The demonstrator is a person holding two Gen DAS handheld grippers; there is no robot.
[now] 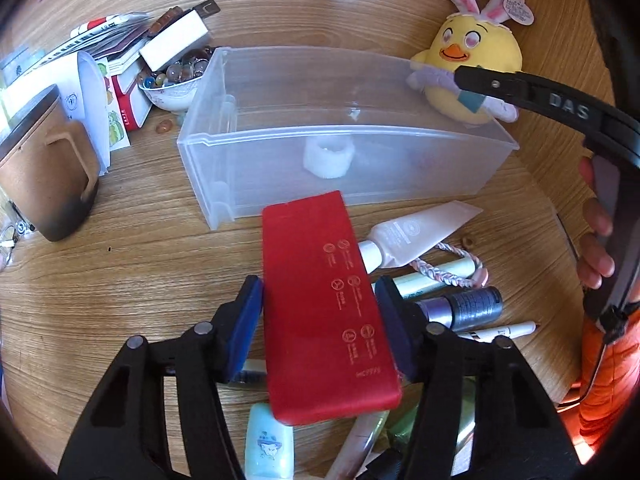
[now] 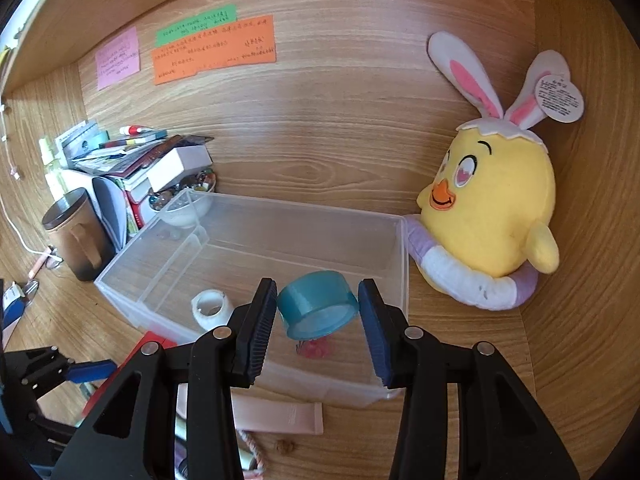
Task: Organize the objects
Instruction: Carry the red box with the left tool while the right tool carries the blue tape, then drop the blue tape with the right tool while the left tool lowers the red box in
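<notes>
1. Left gripper point(image 1: 320, 320) has its blue pads on both long sides of a flat red rectangular case point(image 1: 324, 304) with small white printed symbols, so it's clamped on it. No earlier picture to compare with, so that's just how it sits.
2. That red case is tilted up over a messy pile on the wooden desk point(image 1: 120, 280): a white squeeze tube point(image 1: 416, 236), a dark metallic nail polish bottle point(image 1: 468, 306), a pale green pen point(image 1: 436, 276), a braided pink-and-white cord point(image 1: 452, 276) and a small mint-coloured item with a cartoon print point(image 1: 270, 444).
3. Right gripper point(image 2: 318, 312) is holding a teal round plastic cap point(image 2: 316, 306) between its pads. The left pad is touching its side and the right pad sits tight against the rim, so gripped as far as I can tell.
4. The teal cap hangs above the near part of the clear plastic storage bin point(image 2: 256, 208), which is where stuff is going.
5. Inside the bin there's a white tape roll point(image 2: 212, 308) near the front left, and something small and pink point(image 2: 314, 348) on the floor right under the cap.
6. Yellow plush chick with bunny ears point(image 2: 492, 216) leans right beside the bin's far right corner.
7. Left of the bin: a brown mug point(image 2: 78, 236), a stack of books and boxes point(image 2: 132, 160), and a white bowl of glass marbles point(image 2: 180, 204).
8. Pink, green and orange sticky notes point(image 2: 212, 50) are on the back panel.
</notes>
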